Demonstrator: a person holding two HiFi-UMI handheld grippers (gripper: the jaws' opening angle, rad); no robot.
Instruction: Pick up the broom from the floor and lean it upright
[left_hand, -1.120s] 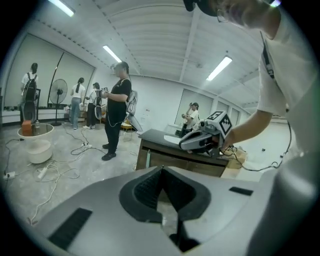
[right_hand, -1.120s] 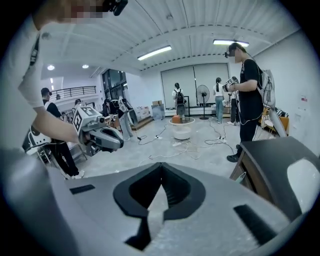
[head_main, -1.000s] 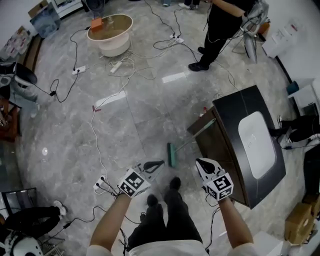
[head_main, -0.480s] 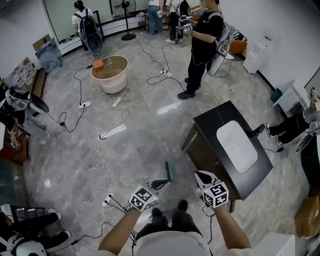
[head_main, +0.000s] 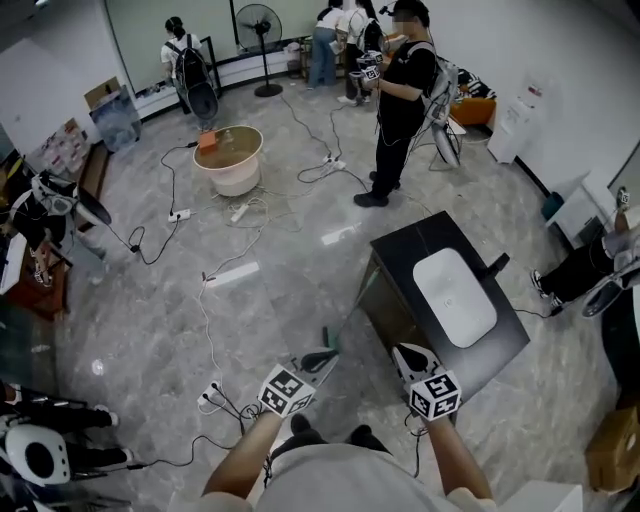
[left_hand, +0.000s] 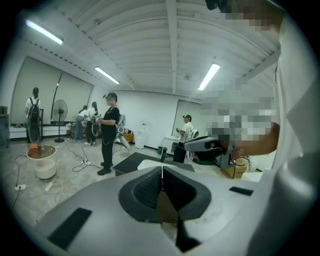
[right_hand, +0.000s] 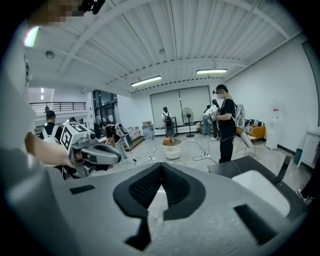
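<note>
The broom has a thin green handle and a green head on the floor. It leans with its handle against the near left corner of the black table. My left gripper hangs just on my side of the broom head, shut and empty. My right gripper is beside the table's near edge, also shut with nothing in it. In the left gripper view the left gripper's pads meet, and likewise the right gripper's in the right gripper view. Neither gripper touches the broom.
The table carries a white inset panel. A person in black stands beyond it. Cables and a power strip trail over the grey floor at left. A white basin and a fan stand farther back.
Both grippers have risen and drawn back towards my body, still shut. The head view has lifted and shows more of the room. The broom stays leaning on the table.
</note>
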